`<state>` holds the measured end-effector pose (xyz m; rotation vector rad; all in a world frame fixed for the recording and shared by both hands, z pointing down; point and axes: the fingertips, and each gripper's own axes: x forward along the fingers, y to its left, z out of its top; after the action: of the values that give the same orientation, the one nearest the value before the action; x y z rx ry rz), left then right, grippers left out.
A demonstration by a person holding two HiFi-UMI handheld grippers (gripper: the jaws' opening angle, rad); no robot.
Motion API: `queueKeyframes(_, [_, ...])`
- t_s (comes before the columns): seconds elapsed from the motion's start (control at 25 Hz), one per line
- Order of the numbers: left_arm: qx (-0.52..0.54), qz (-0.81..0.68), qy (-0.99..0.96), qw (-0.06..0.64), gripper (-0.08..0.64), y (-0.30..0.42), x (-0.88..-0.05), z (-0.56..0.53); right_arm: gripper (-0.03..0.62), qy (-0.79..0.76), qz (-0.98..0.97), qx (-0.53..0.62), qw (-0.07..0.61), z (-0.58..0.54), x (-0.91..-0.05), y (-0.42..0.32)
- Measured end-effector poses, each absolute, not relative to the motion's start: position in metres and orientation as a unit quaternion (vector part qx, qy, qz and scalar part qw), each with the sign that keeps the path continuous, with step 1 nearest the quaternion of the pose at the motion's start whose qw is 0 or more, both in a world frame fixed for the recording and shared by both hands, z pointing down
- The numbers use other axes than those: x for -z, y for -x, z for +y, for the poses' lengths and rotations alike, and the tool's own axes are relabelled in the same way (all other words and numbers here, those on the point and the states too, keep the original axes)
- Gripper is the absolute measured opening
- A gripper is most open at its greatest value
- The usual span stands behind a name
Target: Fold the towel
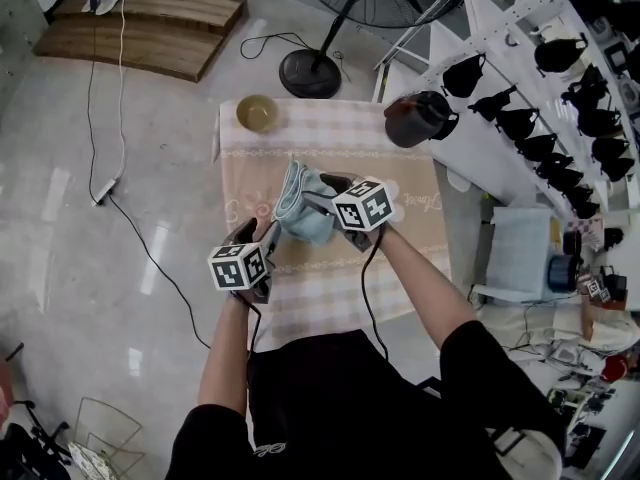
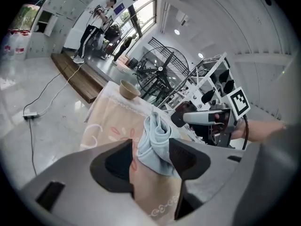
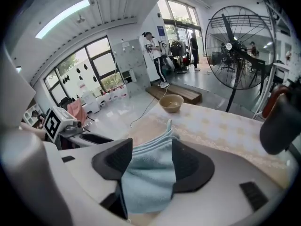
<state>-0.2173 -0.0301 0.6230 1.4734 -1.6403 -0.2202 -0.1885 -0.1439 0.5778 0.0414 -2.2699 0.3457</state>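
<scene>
The pale blue towel (image 1: 303,206) lies in a stacked, slightly bunched fold at the middle of the table (image 1: 330,303). The left gripper (image 1: 263,232) is at its near end and the right gripper (image 1: 320,200) at its right side, both with jaws spread, the cloth in the gap but not pinched. To finish well, I judge each should draw clear without snagging a layer, re-gripping only matched edges if the stack needs squaring. The bowl (image 1: 257,113) at the far left corner and the dark jug (image 1: 418,118) at the far right corner stand well apart, so nothing blocks the work.
</scene>
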Motion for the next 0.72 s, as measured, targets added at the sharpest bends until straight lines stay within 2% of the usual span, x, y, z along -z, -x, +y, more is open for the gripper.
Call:
queueKeyframes(0.52, [0.015,-0.641,-0.622,0.449,0.227,0.159,-0.634,-0.005,0.254,-0.041,-0.902,-0.114,0.415,-0.088,-0.597,0.116])
queueKeyframes(0.56, [0.010,-0.641,-0.622,0.450,0.226,0.152,-0.635,-0.003,0.231,-0.047,-0.899,-0.111,0.421,-0.087,-0.600,0.106])
queueKeyframes(0.6, [0.006,-0.640,-0.623,0.451,0.215,0.144,-0.636,-0.002,0.152,-0.058,-0.897,-0.105,0.426,-0.088,-0.604,0.094])
queueKeyframes(0.64, [0.001,-0.639,-0.624,0.451,0.202,0.136,-0.636,-0.001,0.046,-0.069,-0.895,-0.101,0.430,-0.090,-0.607,0.083])
queueKeyframes(0.68, [-0.007,-0.639,-0.623,0.451,0.176,0.129,-0.637,0.000,0.010,-0.074,-0.893,-0.102,0.433,-0.089,-0.611,0.073])
queueKeyframes(0.72, [-0.017,-0.641,-0.620,0.451,0.108,0.121,-0.640,0.003,0.002,-0.072,-0.891,-0.106,0.435,-0.084,-0.616,0.062])
